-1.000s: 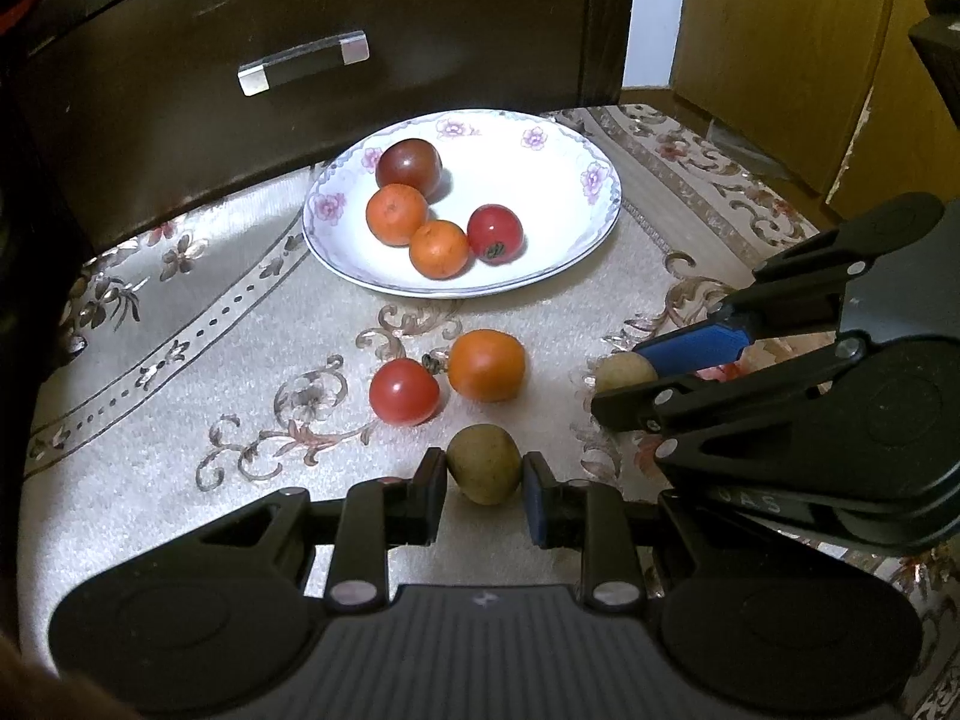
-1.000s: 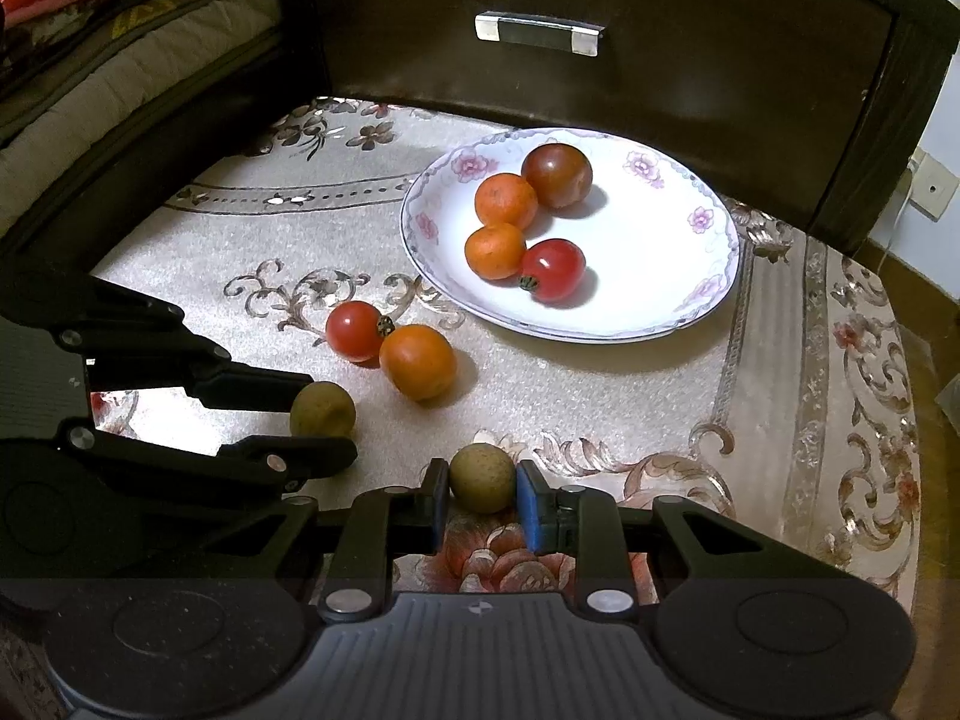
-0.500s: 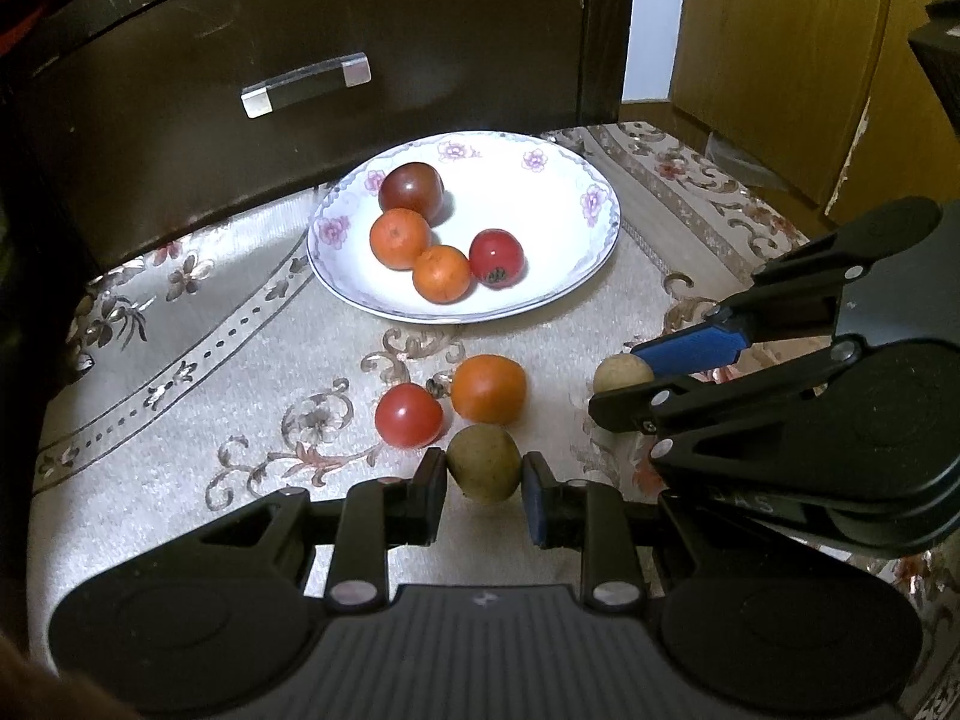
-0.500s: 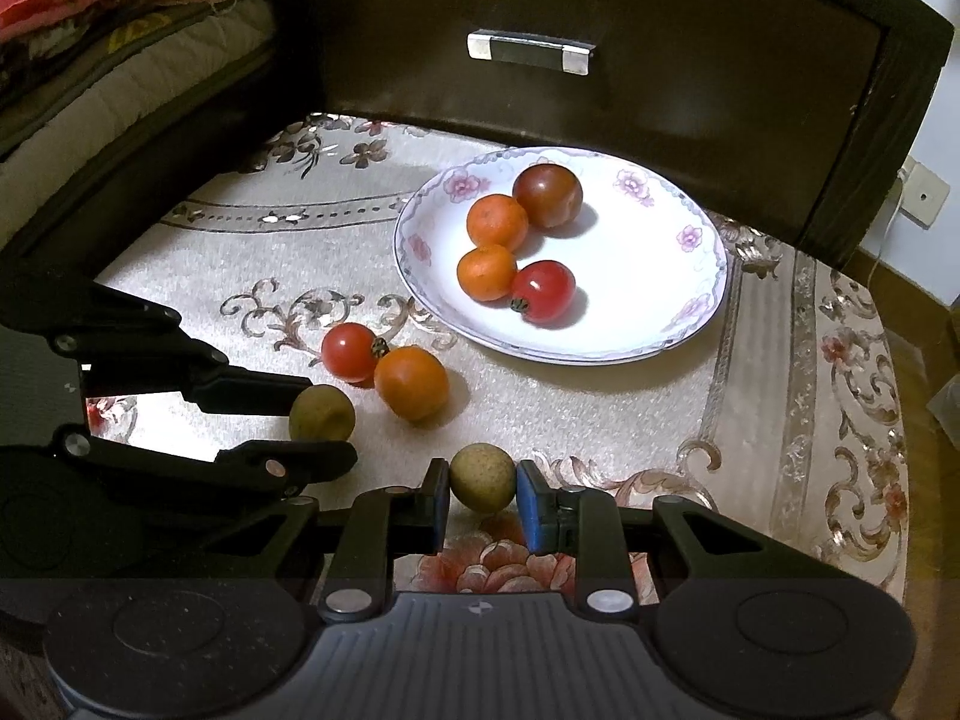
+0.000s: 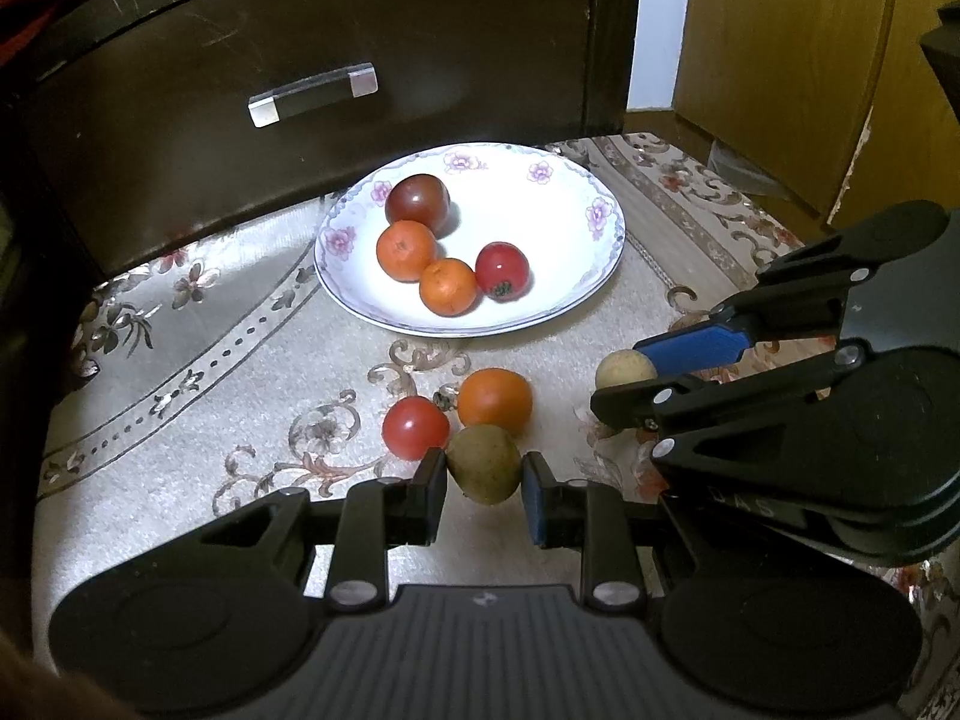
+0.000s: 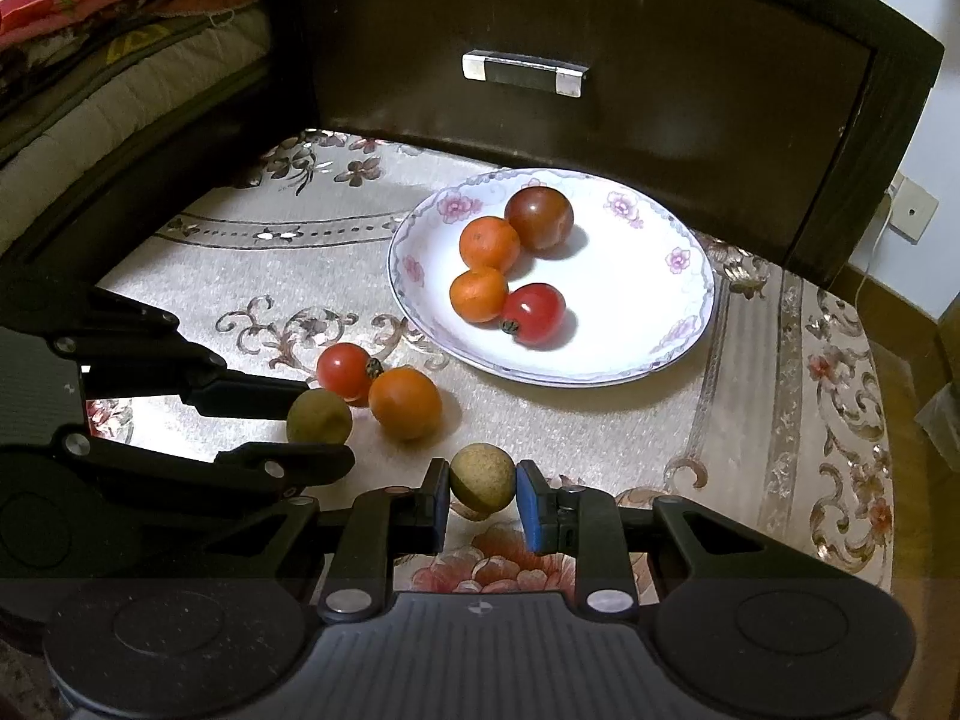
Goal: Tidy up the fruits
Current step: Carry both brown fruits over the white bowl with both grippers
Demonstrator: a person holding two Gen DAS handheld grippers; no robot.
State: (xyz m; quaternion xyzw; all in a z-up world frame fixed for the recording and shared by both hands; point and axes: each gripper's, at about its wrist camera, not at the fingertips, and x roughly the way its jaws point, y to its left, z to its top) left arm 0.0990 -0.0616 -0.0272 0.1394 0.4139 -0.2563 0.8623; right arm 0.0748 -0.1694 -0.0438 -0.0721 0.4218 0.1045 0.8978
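Note:
My left gripper [image 5: 485,483] is shut on a greenish-brown round fruit [image 5: 483,463], held above the cloth; it also shows in the right wrist view [image 6: 319,417]. My right gripper [image 6: 483,495] is shut on a tan round fruit [image 6: 483,481], seen in the left wrist view [image 5: 624,368] too. A white floral plate [image 5: 576,276] holds a dark tomato [image 5: 417,203], two oranges [image 5: 406,250] and a red tomato [image 5: 502,270]. On the cloth lie a red tomato [image 5: 415,426] and an orange [image 5: 494,398], just ahead of my left gripper.
The patterned cloth [image 5: 198,360] covers a small seat-like surface. A dark wooden drawer front with a metal handle [image 5: 312,93] stands right behind the plate. A bed edge with folded blankets [image 6: 90,60] lies to the left. Wooden panels [image 5: 780,60] stand at the right.
Both grippers have risen and drawn back a little with their fruits held; the plate and loose fruits now sit lower and farther off in both views.

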